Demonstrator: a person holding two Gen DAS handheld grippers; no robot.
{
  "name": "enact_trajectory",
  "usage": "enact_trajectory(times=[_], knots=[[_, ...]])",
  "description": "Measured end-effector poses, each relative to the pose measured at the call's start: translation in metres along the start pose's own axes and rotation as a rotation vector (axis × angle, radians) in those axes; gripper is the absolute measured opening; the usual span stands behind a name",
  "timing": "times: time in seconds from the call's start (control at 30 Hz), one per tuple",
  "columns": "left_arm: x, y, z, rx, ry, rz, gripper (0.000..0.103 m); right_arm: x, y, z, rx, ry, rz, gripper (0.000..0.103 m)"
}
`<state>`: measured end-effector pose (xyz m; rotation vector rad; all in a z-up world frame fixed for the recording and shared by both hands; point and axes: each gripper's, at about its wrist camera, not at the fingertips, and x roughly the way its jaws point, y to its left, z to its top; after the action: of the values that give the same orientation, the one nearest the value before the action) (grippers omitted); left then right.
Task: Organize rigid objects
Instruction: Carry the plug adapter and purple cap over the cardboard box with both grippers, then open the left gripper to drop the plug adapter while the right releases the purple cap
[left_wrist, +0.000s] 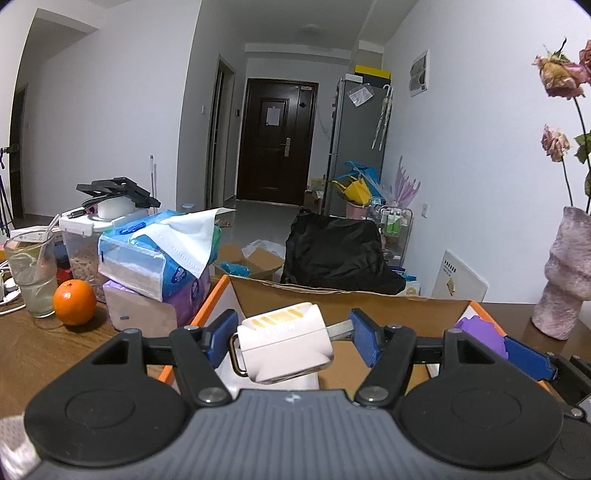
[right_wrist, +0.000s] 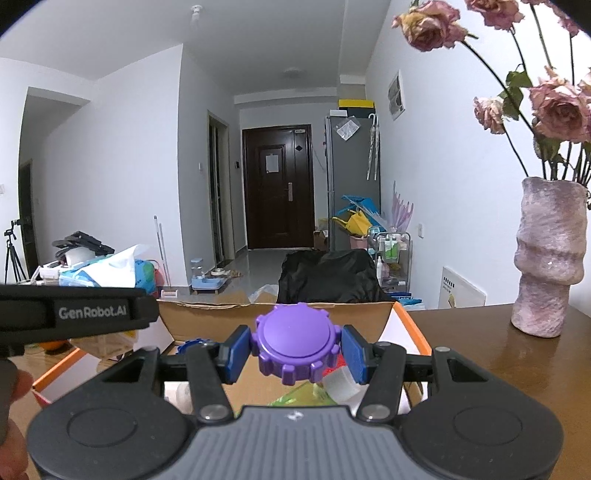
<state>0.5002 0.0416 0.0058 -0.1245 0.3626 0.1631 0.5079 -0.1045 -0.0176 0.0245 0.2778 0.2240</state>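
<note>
Closest in, the left gripper (left_wrist: 291, 338) is clamped on a white plastic piece (left_wrist: 286, 341) with yellow-striped top, a metal loop at its left side and a metal tab reaching the right pad. It hangs over the open cardboard box (left_wrist: 343, 295) with orange edging. The right gripper (right_wrist: 295, 349) pinches a purple toothed cap (right_wrist: 295, 347) above the same box (right_wrist: 207, 314). Beside the box on the wooden table (left_wrist: 40, 347) sit tissue packs (left_wrist: 155, 266), an orange (left_wrist: 74, 302), and a pink vase (right_wrist: 546, 258).
</note>
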Motion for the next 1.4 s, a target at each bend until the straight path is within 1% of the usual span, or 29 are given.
enact_trajectory(times=[0.3,0.37,0.47,0.5,0.53,0.57,0.6,0.63,0.67,0.7,0.73,0.77,0.83,0.9,1.17,1.4], knots=[[0.021,0.003,0.003,0.02,0.008,0.01,0.067,0.022,0.0,0.003,-0.013,0.019,-0.004,0.053],[0.025,0.005,0.004,0.029,0.014,0.003,0.068,0.024,-0.001,0.003,-0.017,0.023,-0.008,0.053],[0.029,0.006,0.003,0.051,0.048,-0.023,0.068,0.027,-0.003,0.004,-0.015,0.034,-0.013,0.053],[0.03,0.008,0.003,0.047,0.049,-0.022,0.069,0.027,-0.004,0.004,-0.009,0.04,-0.016,0.054],[0.03,0.01,0.003,0.044,0.05,-0.018,0.074,0.026,-0.005,0.004,-0.004,0.044,-0.019,0.054],[0.029,0.011,0.003,0.042,0.046,-0.014,0.084,0.026,-0.005,0.004,-0.002,0.045,-0.024,0.054],[0.027,0.012,0.004,0.04,0.04,-0.008,0.09,0.025,-0.005,0.004,-0.003,0.045,-0.028,0.057],[0.024,0.013,0.004,0.04,0.025,0.001,0.098,0.024,-0.006,0.004,-0.003,0.044,-0.033,0.063],[0.021,0.013,0.004,0.043,0.009,0.008,0.098,0.023,-0.006,0.004,-0.006,0.038,-0.039,0.066],[0.02,0.013,0.005,0.05,0.002,0.012,0.099,0.021,-0.005,0.004,-0.015,0.031,-0.047,0.072],[0.019,0.013,0.006,0.053,-0.001,0.017,0.103,0.02,-0.005,0.004,-0.026,0.027,-0.055,0.079],[0.018,0.014,0.006,0.051,-0.005,0.023,0.103,0.019,-0.005,0.004,-0.031,0.024,-0.061,0.083],[0.018,0.015,0.007,0.05,-0.002,0.027,0.103,0.017,-0.007,0.004,-0.032,0.019,-0.066,0.096],[0.018,0.016,0.007,0.048,0.004,0.033,0.103,0.015,-0.008,0.004,-0.026,0.011,-0.07,0.103],[0.015,0.018,0.006,0.044,0.01,0.049,0.103,0.009,-0.013,0.005,-0.023,0.006,-0.058,0.103],[0.004,0.018,0.002,0.055,-0.001,0.055,0.103,-0.001,-0.015,0.004,-0.024,-0.013,-0.057,0.103]])
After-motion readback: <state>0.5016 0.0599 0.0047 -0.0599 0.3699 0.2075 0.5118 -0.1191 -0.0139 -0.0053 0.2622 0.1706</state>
